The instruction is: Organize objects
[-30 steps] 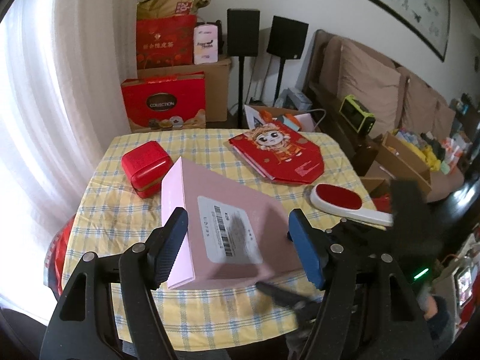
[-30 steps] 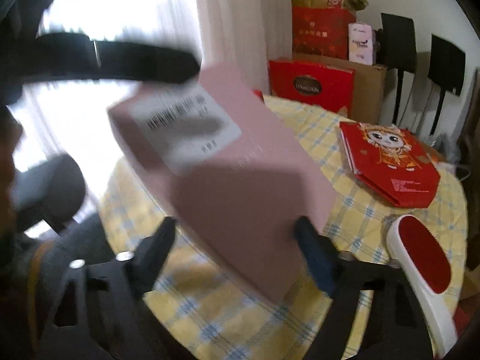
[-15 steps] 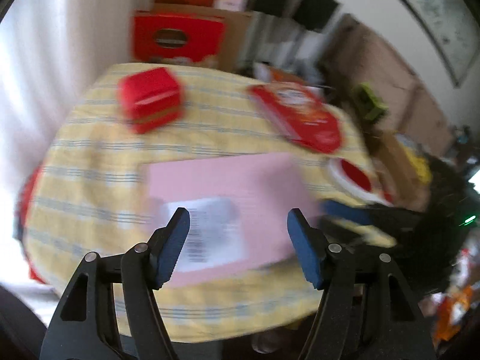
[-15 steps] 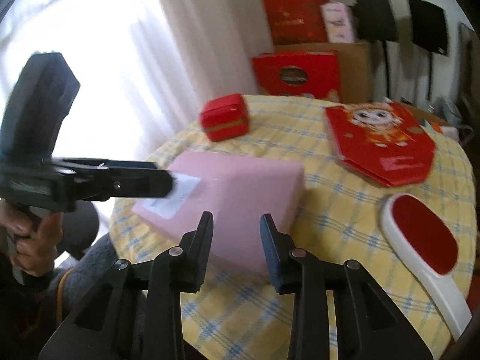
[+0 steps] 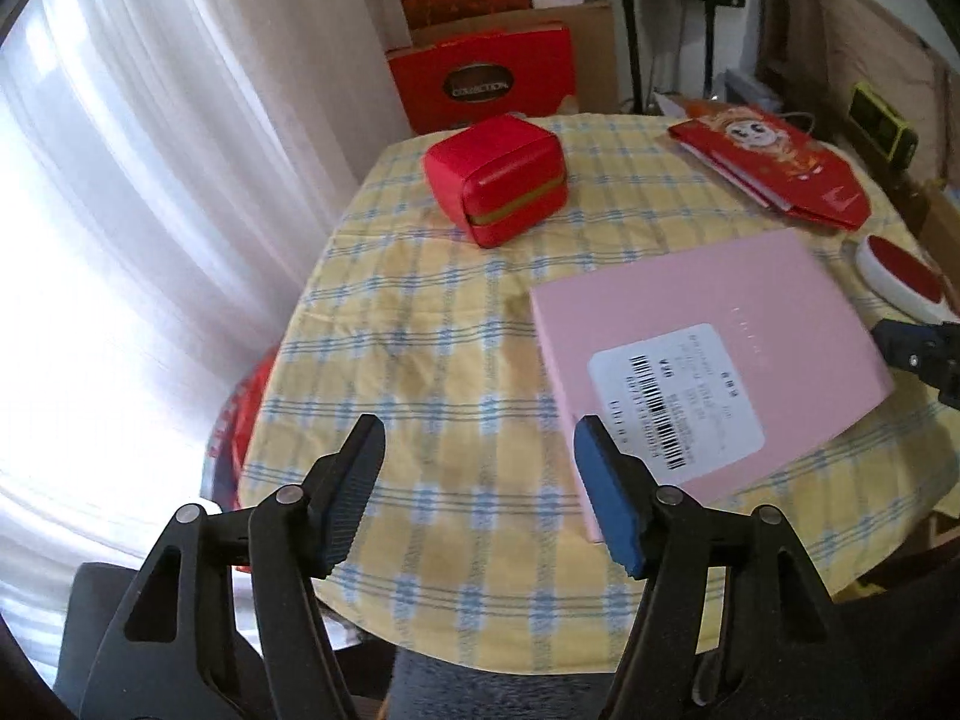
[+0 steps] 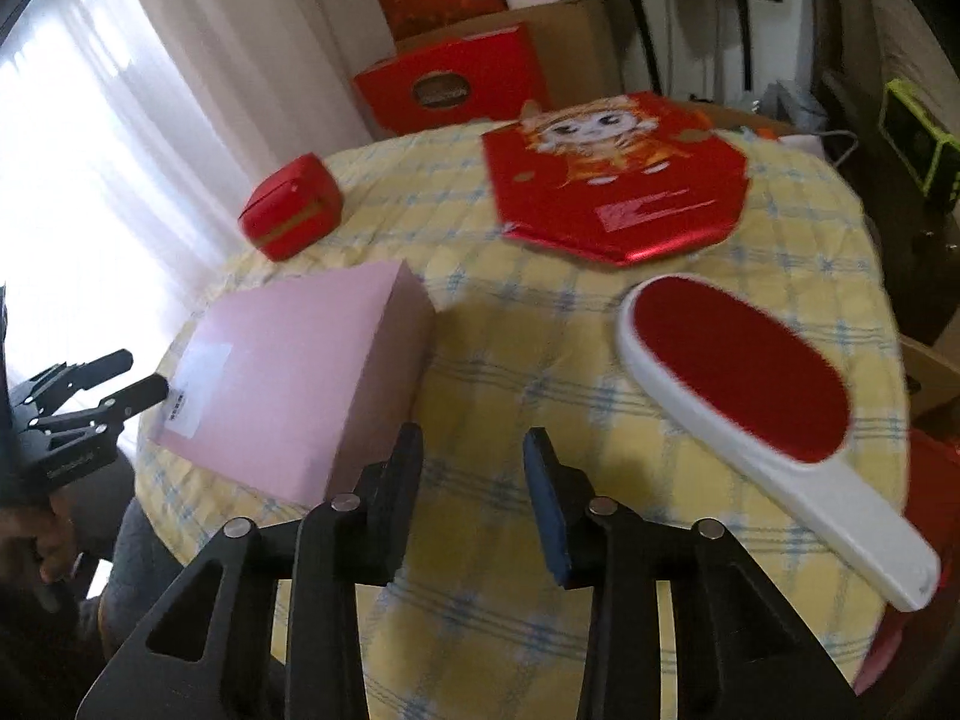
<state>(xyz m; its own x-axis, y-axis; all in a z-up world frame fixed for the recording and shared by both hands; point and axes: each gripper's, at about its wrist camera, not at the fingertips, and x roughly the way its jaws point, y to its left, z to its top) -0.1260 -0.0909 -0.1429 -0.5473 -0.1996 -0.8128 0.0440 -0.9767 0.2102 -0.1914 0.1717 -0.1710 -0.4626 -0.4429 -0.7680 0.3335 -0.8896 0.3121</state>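
Note:
A pink box [image 5: 708,360] with a white barcode label lies flat on the yellow checked tablecloth [image 5: 432,324]; it also shows in the right wrist view [image 6: 300,372]. My left gripper [image 5: 480,480] is open and empty, just left of the box's near corner. My right gripper [image 6: 471,468] is open and empty, just right of the box. A small red case [image 5: 498,180] sits at the far left, also in the right wrist view [image 6: 291,213]. A red cartoon gift bag [image 6: 612,180] lies flat at the back. A red-and-white lint brush [image 6: 750,396] lies at the right.
White curtains [image 5: 150,180] hang left of the table. Red gift boxes [image 5: 480,78] and a cardboard box [image 6: 576,42] stand behind it. A sofa [image 5: 852,48] with a green device [image 5: 885,126] is at the back right. The table edge runs close below both grippers.
The pink box was held up between both grippers a second ago; it now lies flat on the table. Both grippers have let go and drawn back, left to its left, right to its right.

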